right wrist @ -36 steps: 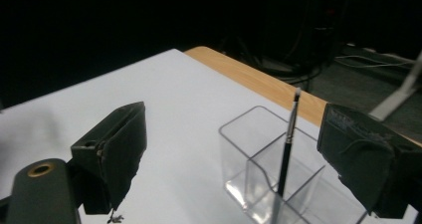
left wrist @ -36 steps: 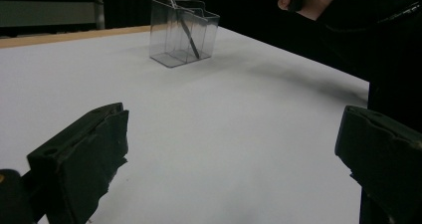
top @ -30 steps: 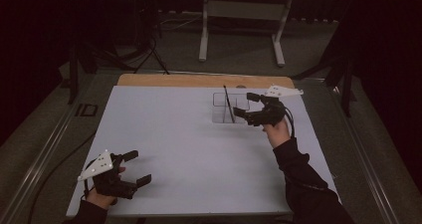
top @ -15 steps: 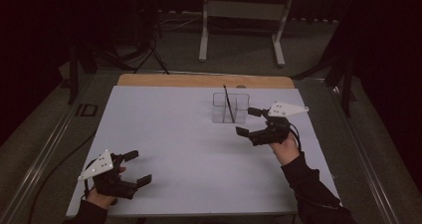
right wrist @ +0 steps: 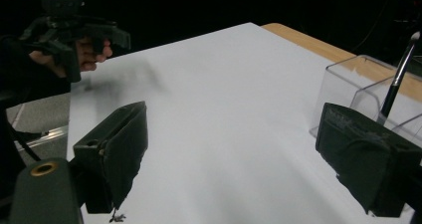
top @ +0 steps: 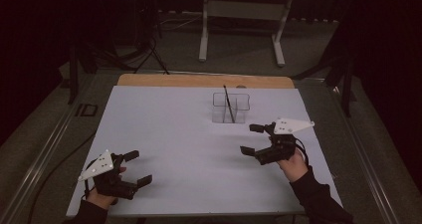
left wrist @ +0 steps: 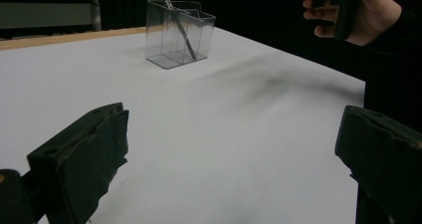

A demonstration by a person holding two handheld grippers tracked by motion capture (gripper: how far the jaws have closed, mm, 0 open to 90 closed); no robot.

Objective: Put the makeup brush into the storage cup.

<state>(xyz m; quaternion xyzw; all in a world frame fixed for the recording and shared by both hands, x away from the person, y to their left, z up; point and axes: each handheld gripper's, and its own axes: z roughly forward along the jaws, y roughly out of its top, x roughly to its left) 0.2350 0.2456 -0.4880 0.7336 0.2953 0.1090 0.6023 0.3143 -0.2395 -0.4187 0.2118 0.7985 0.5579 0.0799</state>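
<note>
**Brush stands in its holder as both claws hang empty over the table**

A thin black brush (top: 228, 103) stands tilted in a clear plastic holder (top: 231, 107) at the far middle of a white table (top: 189, 144), its pale tip leaning toward the far-left. The right claw (top: 253, 139), held in a person's hand at the right of the table, hovers just near of the holder with its jaws spread wide and nothing between them; in the right gripper view the holder's wall and the brush handle (right wrist: 398, 74) sit just beyond its right jaw. The left claw (top: 138, 167) rests at the near-left corner, well apart from the holder, its jaws also spread and empty; in the left gripper view the holder (left wrist: 178, 34) stands far off across the bare white surface.

By the look of it, the brush is already set in place and the right hand is clear of it, so the placing step appears finished. Any further move would likely call for reaching forward again to the holder, closing on the slim handle without tipping the light plastic box.
</note>
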